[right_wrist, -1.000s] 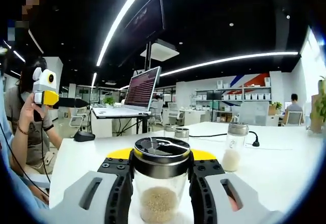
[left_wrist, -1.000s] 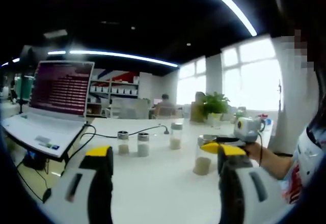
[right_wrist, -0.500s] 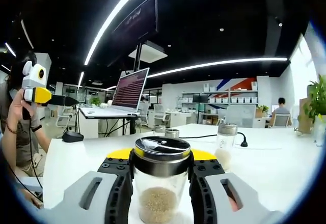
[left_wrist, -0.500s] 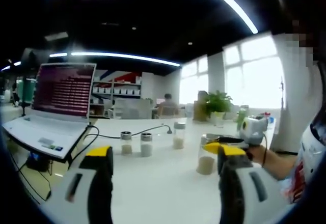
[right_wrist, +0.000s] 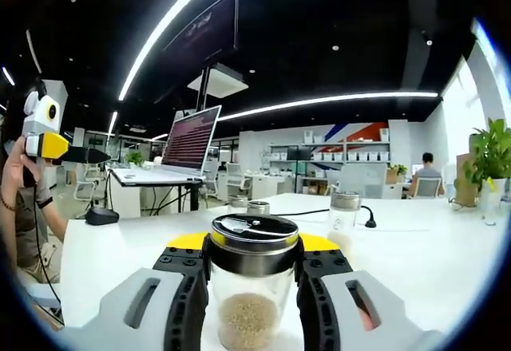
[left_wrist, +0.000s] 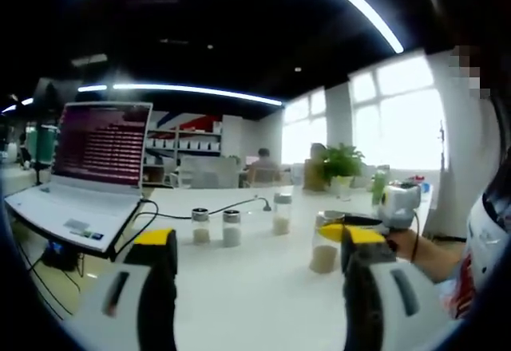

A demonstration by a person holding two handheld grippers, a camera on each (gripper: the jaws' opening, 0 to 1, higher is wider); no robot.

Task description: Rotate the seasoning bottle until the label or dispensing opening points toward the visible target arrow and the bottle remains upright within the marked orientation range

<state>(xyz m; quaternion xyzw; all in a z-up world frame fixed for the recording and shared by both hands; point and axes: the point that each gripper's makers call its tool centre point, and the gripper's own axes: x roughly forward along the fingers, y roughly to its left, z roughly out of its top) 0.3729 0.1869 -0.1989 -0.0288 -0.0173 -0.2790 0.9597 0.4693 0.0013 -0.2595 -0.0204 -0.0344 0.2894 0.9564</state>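
Table (right_wrist: 447, 263) fills the frame's lower half; the right gripper (right_wrist: 254, 287) at bottom centre clamps the upright seasoning bottle (right_wrist: 252, 287), base cut off, lid opening unclear. Left gripper (left_wrist: 254, 275) jaws stand apart.

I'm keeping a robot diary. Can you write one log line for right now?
right hand-held gripper: shut on seasoning bottle | bottle: upright on white table | left hand-held gripper: open, empty | target arrow: cannot tell
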